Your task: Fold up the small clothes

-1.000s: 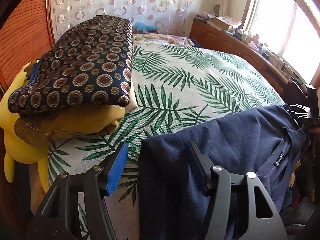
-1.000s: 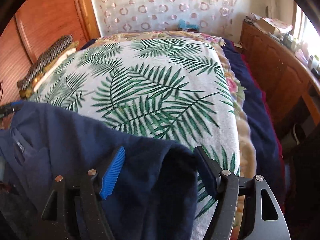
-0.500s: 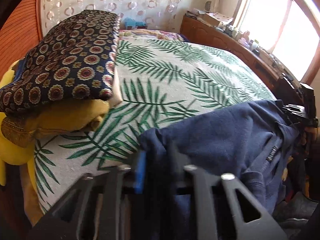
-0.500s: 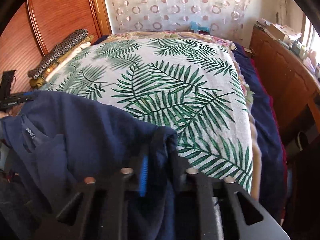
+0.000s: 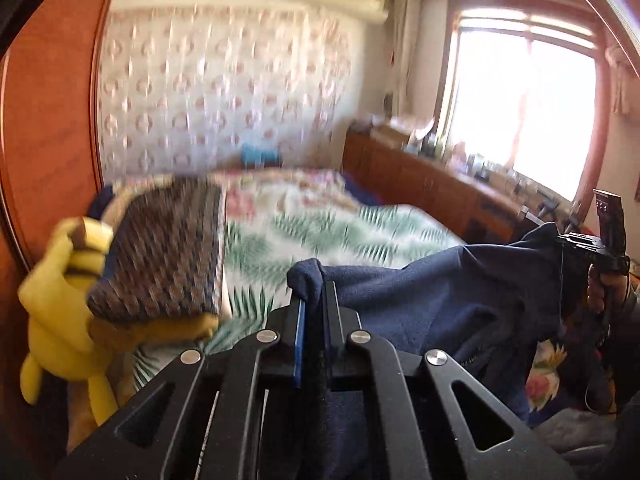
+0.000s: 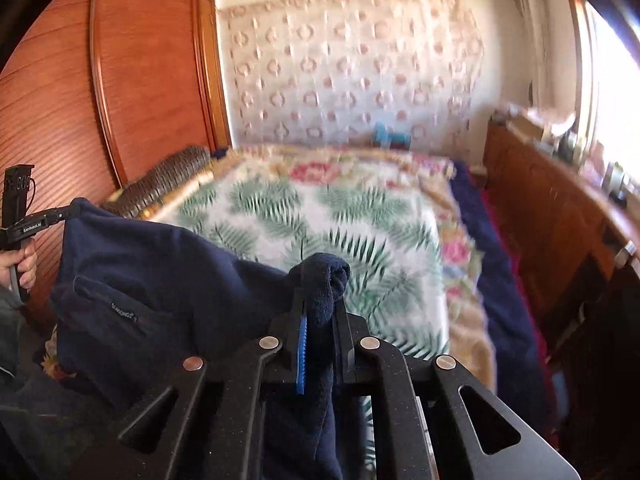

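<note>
Far left on my feed there's a yellow plush toy (image 5: 52, 300) under a stack of folded patterned cloth (image 5: 160, 256), at the edge of the palm-leaf bedspread (image 5: 320, 232). My left gripper (image 5: 314, 308) is pinched tight on one bunched corner of the navy garment (image 5: 440, 292); the fabric pokes out past the fingertips. The garment hangs stretched across, lifted off the bed, to my right gripper (image 6: 320, 312), whose jaws are closing, already clamped on the other corner. Everything behind is blurry.
</note>
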Action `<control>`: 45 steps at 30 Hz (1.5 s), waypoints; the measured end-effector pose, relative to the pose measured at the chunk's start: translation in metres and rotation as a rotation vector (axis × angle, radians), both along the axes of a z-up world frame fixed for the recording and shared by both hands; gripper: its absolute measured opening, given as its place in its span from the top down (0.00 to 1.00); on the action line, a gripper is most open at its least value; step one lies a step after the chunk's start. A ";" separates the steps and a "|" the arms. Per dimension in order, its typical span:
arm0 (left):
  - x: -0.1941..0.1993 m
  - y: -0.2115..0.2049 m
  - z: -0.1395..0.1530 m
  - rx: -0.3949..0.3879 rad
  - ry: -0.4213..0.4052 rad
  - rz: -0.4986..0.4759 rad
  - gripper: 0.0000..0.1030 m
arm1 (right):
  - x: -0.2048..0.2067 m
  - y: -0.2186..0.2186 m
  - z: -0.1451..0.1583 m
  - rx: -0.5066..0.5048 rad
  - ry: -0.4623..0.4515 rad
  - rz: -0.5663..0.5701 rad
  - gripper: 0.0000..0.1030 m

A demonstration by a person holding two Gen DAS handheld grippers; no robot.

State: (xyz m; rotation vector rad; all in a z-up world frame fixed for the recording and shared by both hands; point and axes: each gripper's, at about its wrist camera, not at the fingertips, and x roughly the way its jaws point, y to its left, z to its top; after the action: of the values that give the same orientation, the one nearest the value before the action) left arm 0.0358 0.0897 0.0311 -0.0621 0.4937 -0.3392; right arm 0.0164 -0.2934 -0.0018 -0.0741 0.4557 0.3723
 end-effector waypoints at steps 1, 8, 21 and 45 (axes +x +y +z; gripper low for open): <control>-0.006 0.001 0.010 -0.008 -0.027 0.001 0.92 | -0.010 -0.003 0.009 0.001 -0.028 -0.009 0.91; -0.051 0.003 0.083 -0.053 -0.241 0.008 0.92 | -0.078 -0.021 0.085 0.031 -0.248 -0.031 0.91; 0.024 0.010 0.142 0.012 -0.336 0.085 0.92 | -0.084 -0.020 0.167 -0.014 -0.430 -0.049 0.91; 0.148 -0.027 -0.009 0.154 0.045 0.047 0.24 | 0.194 0.034 0.024 -0.171 0.125 -0.162 0.49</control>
State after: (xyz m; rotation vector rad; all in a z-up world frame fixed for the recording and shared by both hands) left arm 0.1836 0.0622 0.0226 0.0681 0.5607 -0.2539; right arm 0.2100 -0.2598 0.0221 -0.1799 0.6127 0.1788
